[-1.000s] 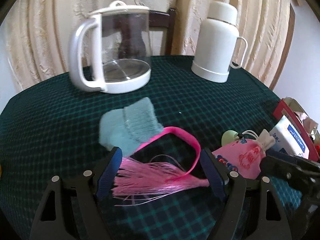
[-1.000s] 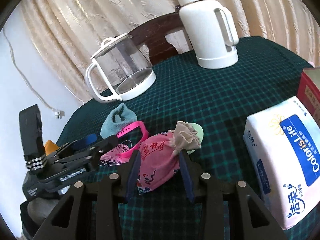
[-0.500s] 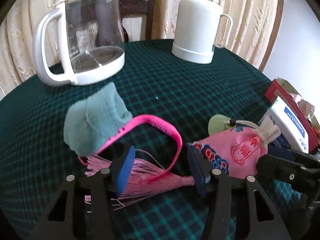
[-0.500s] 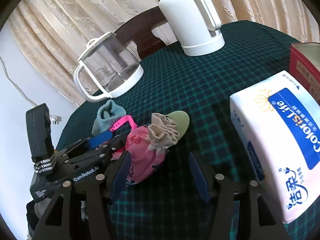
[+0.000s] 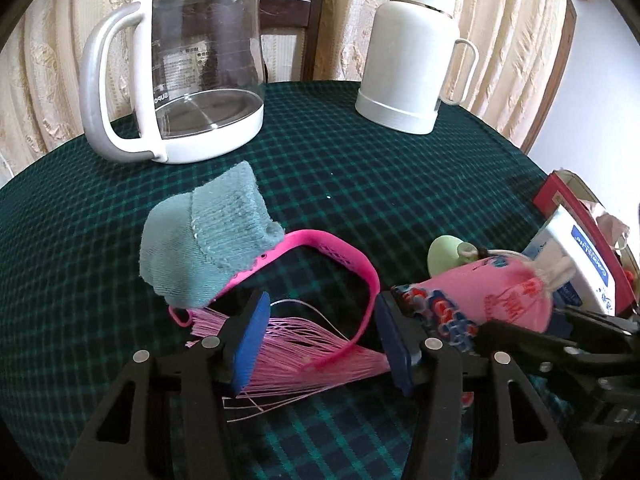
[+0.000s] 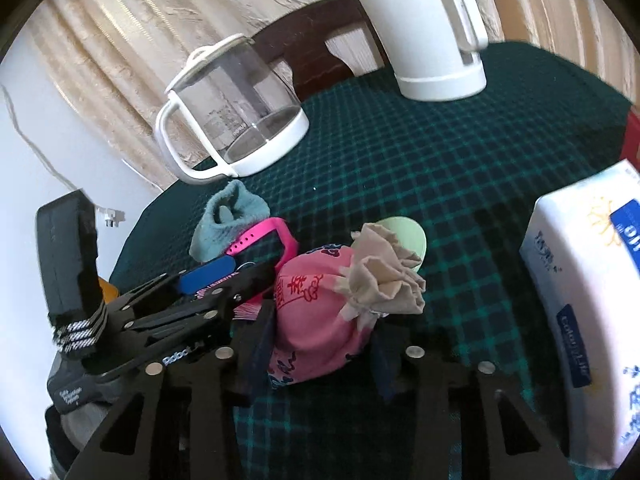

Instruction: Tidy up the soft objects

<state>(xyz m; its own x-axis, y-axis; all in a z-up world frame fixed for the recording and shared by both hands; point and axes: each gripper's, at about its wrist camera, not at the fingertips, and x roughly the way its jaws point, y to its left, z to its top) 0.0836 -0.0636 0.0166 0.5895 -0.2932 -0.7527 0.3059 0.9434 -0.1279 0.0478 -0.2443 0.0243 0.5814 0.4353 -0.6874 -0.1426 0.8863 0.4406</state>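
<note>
A soft blue-green sock (image 5: pixel 208 240) lies crumpled at about ten o'clock, and its edge rests on a bright pink strap (image 5: pixel 320 252). The strap curls in a loop and lies over a bunch of thin pink threads (image 5: pixel 308 356) spread flat at six o'clock. At three o'clock a pink cloth pouch (image 6: pixel 316 312) with red writing lies on its side, its tan ruffled top (image 6: pixel 384 276) tied shut.

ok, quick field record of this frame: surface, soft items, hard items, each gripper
surface: table, dark green check cloth
soft items: teal sock; pink pouch; pink tassel; pink strap
hard items: glass kettle; white flask; tissue pack
left gripper: open astride tassel
right gripper: closing around pouch, contact unclear
</note>
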